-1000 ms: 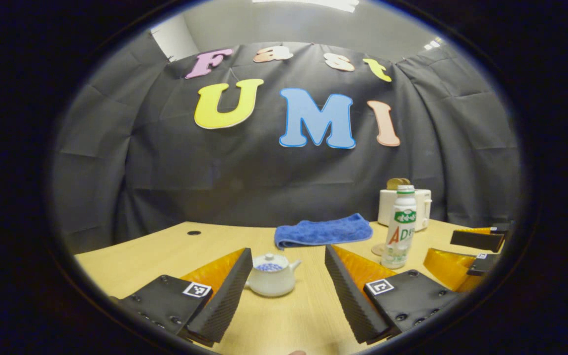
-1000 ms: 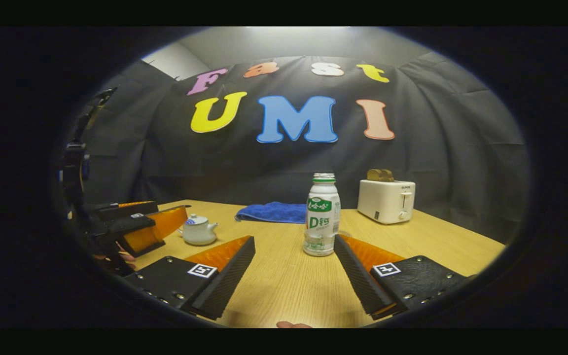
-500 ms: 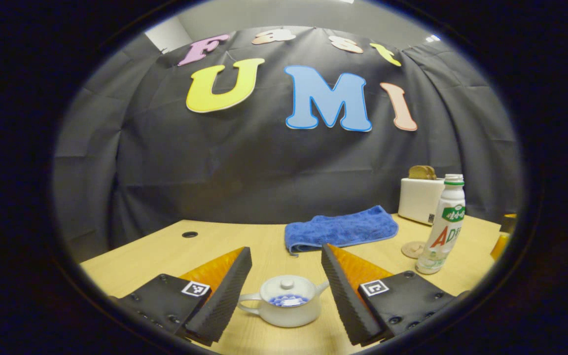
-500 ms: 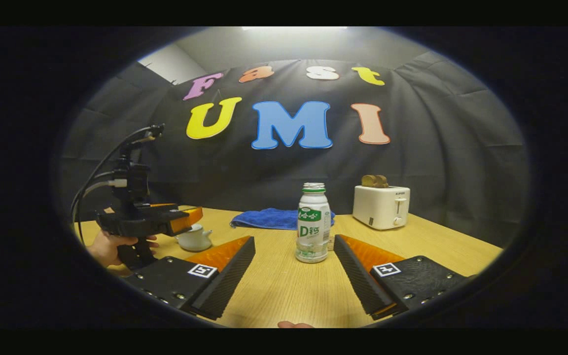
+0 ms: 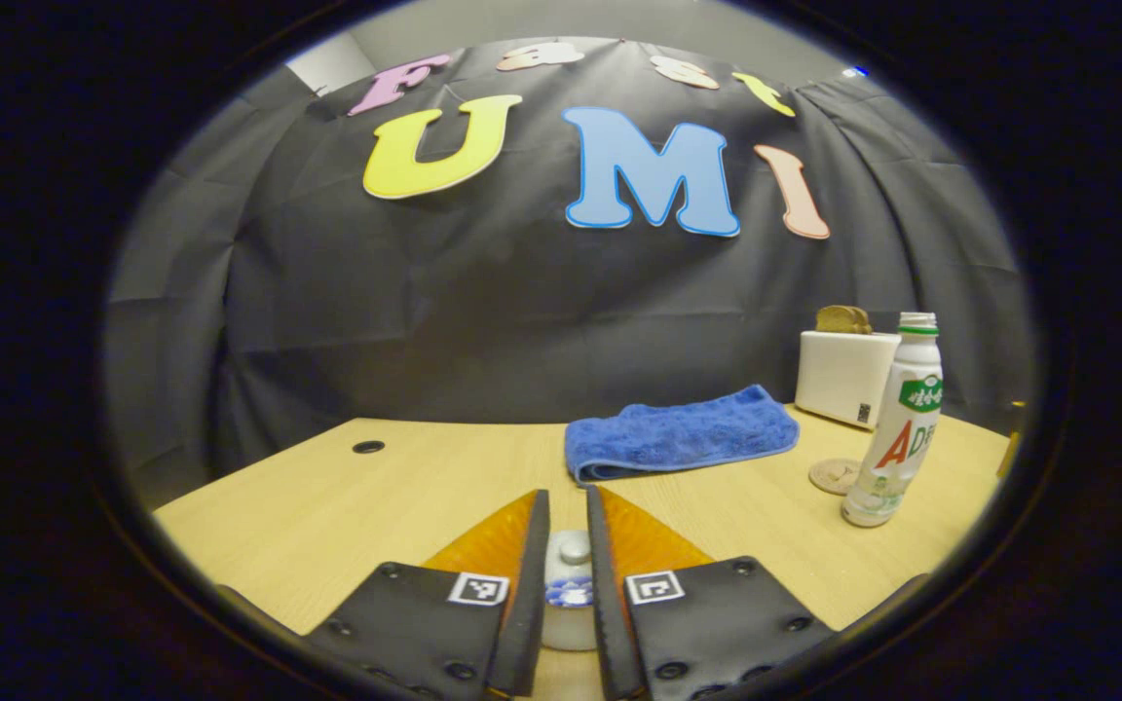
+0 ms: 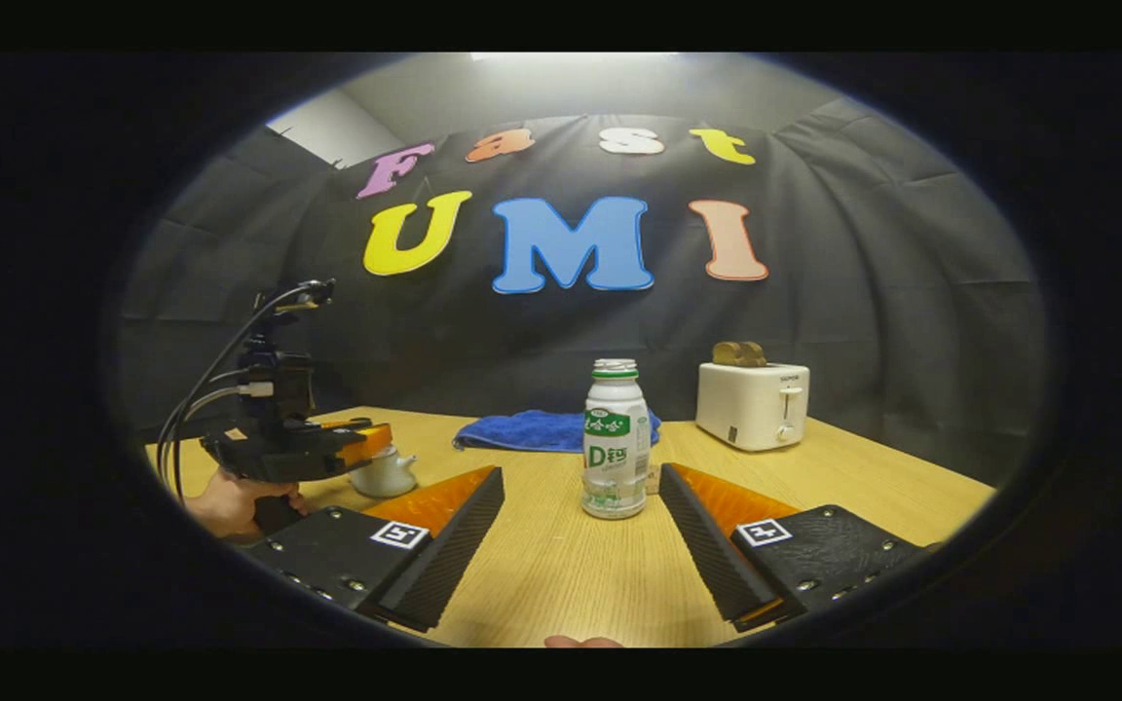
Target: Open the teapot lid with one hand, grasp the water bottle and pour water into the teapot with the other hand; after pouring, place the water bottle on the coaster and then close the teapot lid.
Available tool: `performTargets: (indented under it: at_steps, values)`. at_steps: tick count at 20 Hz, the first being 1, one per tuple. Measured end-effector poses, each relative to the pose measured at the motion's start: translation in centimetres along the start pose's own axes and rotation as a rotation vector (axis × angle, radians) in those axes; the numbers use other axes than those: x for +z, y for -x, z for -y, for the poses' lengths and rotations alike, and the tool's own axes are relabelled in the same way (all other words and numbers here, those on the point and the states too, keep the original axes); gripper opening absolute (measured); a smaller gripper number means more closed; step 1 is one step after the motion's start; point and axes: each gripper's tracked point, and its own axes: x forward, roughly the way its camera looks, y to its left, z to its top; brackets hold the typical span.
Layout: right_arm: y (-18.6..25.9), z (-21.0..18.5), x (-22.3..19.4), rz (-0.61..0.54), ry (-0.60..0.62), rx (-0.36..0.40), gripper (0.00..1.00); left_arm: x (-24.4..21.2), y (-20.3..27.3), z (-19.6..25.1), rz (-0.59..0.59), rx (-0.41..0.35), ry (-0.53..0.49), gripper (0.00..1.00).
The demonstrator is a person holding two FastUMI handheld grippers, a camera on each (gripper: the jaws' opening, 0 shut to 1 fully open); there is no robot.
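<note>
1. Closing narrowly over the teapot [image 5: 569, 608], the left gripper [image 5: 566, 594] has its two fingers just either side of the lid knob [image 5: 575, 548] at 6 o'clock in the left gripper view; whether the pads actually press the knob I cannot tell. I judge this is the lid-lifting grasp, taken from above so the lid can come straight up.
2. From the right gripper view, that gripper and the hand [image 6: 230, 501] holding it sit at 9 o'clock, over the teapot, and the lid looks seated on the pot.
3. The right gripper [image 6: 580, 545] is spread wide and holds nothing, its fingers well apart with the water bottle [image 6: 615, 440] standing upright beyond them near centre, lined up for a side grasp.
4. The round coaster [image 5: 835, 475] lies just beside the bottle at 4 o'clock in the left gripper view, kept bare for setting the bottle down later.
5. A blue towel [image 5: 678, 438] and white toaster [image 6: 752, 404] stand behind on the wooden table [image 6: 561, 574], clear of the pouring path.
</note>
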Motion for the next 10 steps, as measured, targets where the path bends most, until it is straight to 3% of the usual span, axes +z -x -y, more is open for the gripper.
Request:
performTargets:
  at_steps: [4,10]
  values:
    - [-0.5,0.5,-0.1,0.002,0.041,-0.003,0.99,0.2,0.1,-0.2,0.005,0.006,0.002,0.14]
    - [-3.0,1.5,0.3,0.01,0.067,-0.019,0.99,5.7,3.6,0.1,0.118,0.005,-0.023,0.18]
